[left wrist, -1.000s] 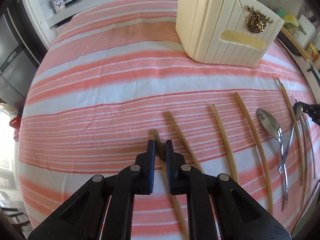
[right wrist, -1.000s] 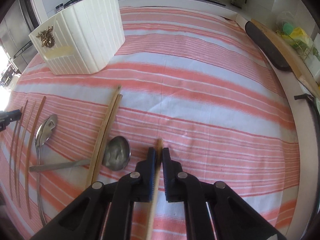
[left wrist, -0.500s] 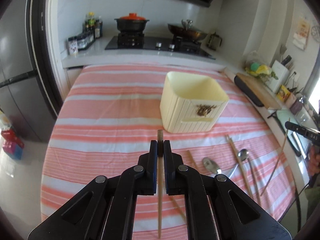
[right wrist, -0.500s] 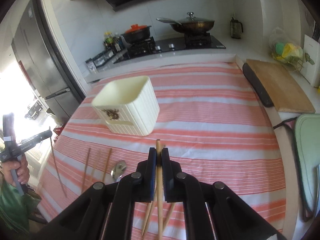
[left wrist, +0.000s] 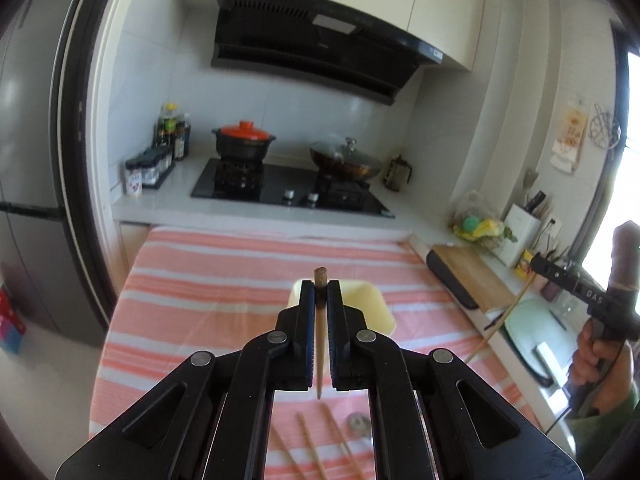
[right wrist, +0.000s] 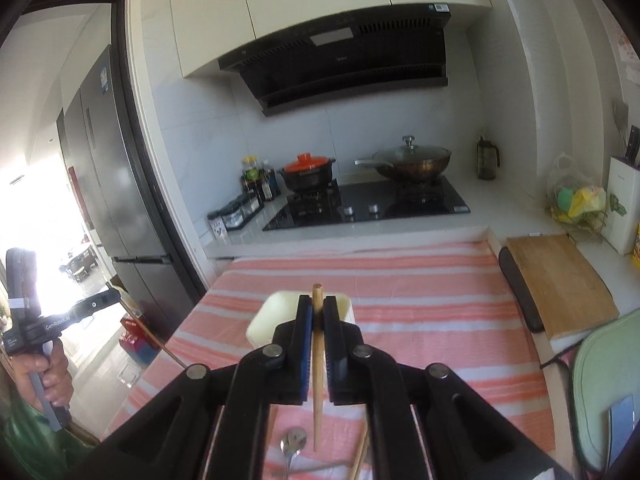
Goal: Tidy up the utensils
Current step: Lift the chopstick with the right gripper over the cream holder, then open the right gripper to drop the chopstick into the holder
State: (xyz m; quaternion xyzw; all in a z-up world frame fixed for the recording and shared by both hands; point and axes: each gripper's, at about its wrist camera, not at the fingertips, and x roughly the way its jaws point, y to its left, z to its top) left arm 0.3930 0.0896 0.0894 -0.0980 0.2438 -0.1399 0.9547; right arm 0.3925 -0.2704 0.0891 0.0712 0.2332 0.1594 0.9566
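Wooden chopstick (left wrist: 320, 344) pinched between the black fingers of the left gripper (left wrist: 320, 300), hanging nearly upright, blunt top poking just above the fingertips and thin end dangling below the jaws. Second wooden chopstick (right wrist: 317, 364) clamped the same way in the right gripper (right wrist: 317, 314), top above the tips, point hanging free over the cloth. Both sets of jaws pressed tight on the sticks, nothing else between them.

Straight ahead of each gripper and partly hidden behind the fingers: a cream holder (left wrist: 372, 308), open at the top, standing on the pink-and-white striped cloth (left wrist: 224, 280). Seen from the right wrist, the same holder (right wrist: 272, 316) showing mostly to the left of the fingers.

Below and behind the left gripper's fingertips, on the cloth: more chopsticks (left wrist: 310, 448) lying loose, with a round metal piece (left wrist: 359, 424) to their right, too blurred to make out. Below the right gripper: a spoon (right wrist: 291, 446) and the ends of two more sticks (right wrist: 362, 456) on the cloth.

Far ahead: a stove (left wrist: 288, 192) with a red-lidded pot (left wrist: 243, 144) and a lidded pan (left wrist: 346, 162). To the right of the right gripper: a wooden cutting board (right wrist: 560, 280).

At the right edge of the left wrist view, a hand (left wrist: 596, 354) gripping the other tool's handle.
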